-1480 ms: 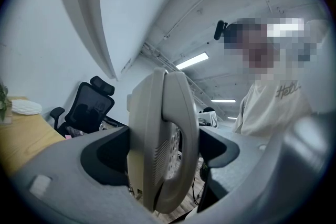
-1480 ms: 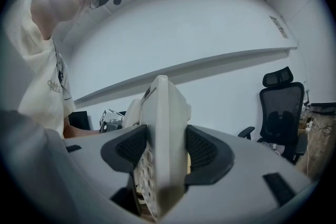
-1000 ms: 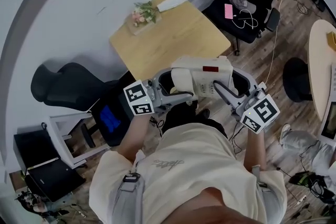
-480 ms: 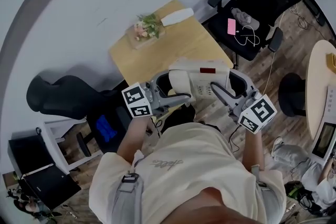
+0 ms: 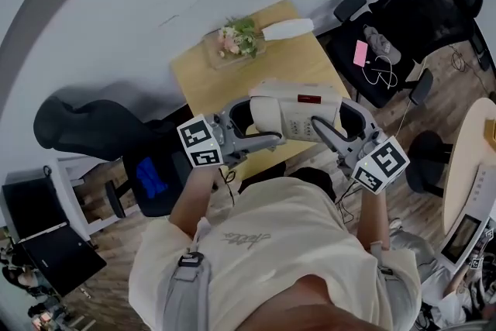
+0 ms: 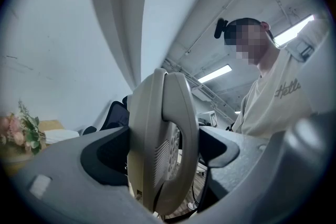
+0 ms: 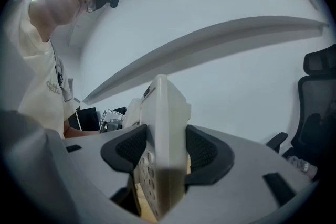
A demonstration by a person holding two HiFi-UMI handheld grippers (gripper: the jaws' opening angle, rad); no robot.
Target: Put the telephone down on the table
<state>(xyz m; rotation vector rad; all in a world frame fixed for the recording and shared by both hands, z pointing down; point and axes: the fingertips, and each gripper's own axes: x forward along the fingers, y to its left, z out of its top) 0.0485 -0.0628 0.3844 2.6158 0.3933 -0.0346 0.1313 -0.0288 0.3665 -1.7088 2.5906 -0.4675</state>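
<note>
My left tool [image 6: 163, 150] is clenched on the left end of the telephone [image 5: 301, 109], its pads pressing on either side where the handset [image 6: 176, 128] lies in its cradle. My right tool [image 7: 163, 153] grips the telephone's right end the same way, jaws wide and both pads against the cream casing. Between the two, I have the telephone lying level over the near edge of the wooden surface [image 5: 225, 81]. At the surface's far edge lie some flowers [image 5: 237, 39].
</note>
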